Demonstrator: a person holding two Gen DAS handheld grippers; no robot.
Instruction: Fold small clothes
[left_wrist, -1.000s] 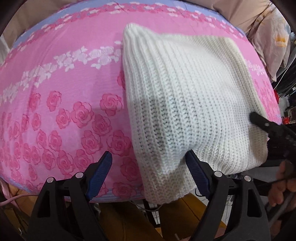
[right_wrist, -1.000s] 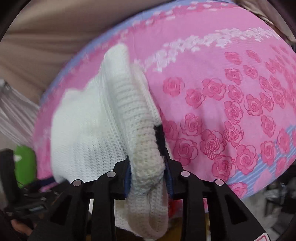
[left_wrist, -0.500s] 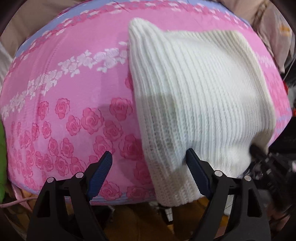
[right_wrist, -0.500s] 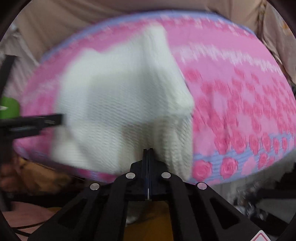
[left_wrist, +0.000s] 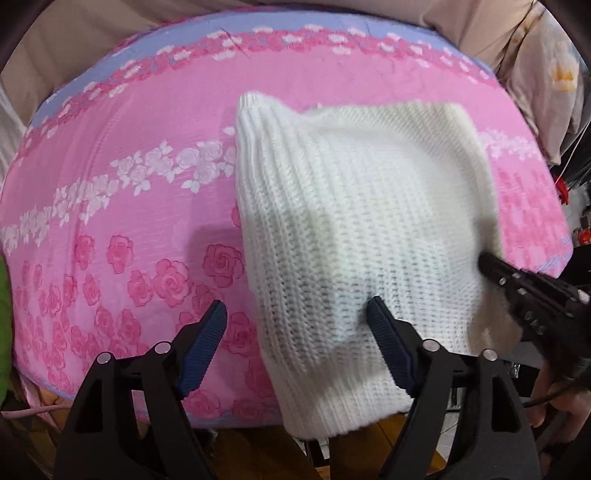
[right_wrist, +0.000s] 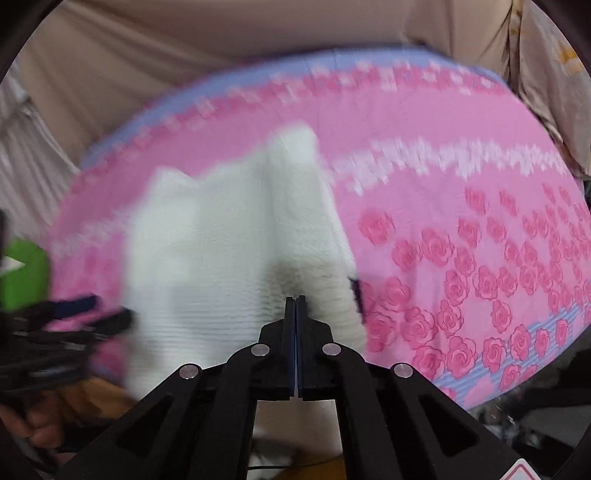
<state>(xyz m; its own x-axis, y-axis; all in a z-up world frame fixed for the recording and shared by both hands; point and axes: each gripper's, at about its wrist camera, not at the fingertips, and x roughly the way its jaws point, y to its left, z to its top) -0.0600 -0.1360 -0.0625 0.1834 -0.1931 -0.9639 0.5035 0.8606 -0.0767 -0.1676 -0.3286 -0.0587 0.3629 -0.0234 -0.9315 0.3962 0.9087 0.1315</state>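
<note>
The white knit piece (left_wrist: 354, 229) lies on the pink rose cloth (left_wrist: 122, 206) that covers the desk, with its near end hanging over the front edge, so it is easy to reach. The left claw (left_wrist: 295, 325) is wide open around that near edge, holding nothing. The right claw (right_wrist: 296, 306) is pinched tight and empty, its tip against the knit, maybe to press the fold flat.

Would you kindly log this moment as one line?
left gripper: open, empty | right gripper: shut, empty | white knit garment: folded on pink bedspread, near edge overhanging
</note>
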